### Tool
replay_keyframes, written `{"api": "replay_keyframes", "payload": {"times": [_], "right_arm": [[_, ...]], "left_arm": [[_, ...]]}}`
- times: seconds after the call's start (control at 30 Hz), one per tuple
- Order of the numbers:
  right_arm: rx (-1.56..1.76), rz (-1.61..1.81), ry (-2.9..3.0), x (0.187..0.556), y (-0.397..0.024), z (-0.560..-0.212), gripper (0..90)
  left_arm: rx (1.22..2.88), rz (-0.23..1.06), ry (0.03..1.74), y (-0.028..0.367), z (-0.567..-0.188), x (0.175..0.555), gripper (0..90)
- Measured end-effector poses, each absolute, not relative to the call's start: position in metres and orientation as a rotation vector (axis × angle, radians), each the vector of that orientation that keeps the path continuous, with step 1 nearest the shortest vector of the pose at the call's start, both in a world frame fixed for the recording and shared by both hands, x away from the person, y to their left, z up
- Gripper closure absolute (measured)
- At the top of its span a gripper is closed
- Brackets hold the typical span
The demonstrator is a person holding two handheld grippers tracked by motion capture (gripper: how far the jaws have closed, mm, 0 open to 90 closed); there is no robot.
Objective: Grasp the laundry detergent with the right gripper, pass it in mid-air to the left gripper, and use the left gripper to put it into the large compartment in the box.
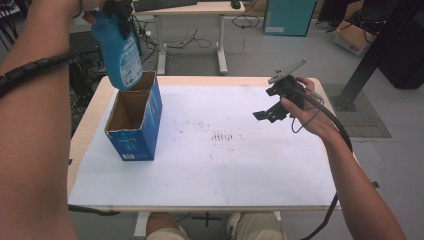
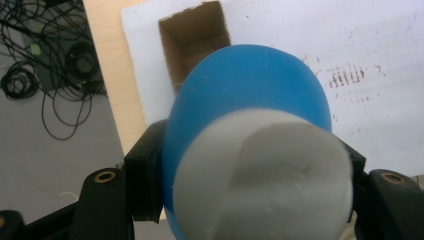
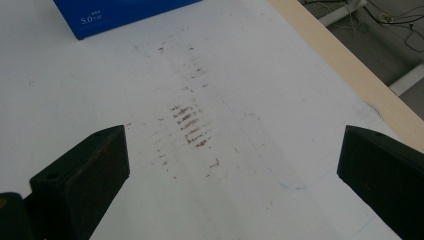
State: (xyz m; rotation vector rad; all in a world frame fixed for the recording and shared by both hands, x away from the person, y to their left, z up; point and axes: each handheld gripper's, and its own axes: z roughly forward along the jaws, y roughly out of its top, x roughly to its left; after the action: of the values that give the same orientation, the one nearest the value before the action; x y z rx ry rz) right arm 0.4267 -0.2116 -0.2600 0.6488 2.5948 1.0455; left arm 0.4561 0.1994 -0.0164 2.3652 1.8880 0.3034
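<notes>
One blue bottle [image 1: 119, 52] hangs clamped in left claw [image 1: 118, 11] above open box [image 1: 134, 120].

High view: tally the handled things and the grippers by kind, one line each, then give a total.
Blue bottle, held over the box: 1
Open blue cardboard box on the table: 1
Grippers: 2, left gripper with jaws shut on the bottle, right gripper with jaws open
Total: 4
</notes>
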Motion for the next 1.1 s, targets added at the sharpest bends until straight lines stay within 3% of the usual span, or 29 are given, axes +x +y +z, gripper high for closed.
{"api": "replay_keyframes", "payload": {"times": [1.1], "right_arm": [[0.672, 1.005, 2.576, 0.422, -0.220, -0.256, 0.2]], "left_arm": [[2.161, 0.295, 2.099, 0.237, -0.029, 0.453, 36.3]]}}
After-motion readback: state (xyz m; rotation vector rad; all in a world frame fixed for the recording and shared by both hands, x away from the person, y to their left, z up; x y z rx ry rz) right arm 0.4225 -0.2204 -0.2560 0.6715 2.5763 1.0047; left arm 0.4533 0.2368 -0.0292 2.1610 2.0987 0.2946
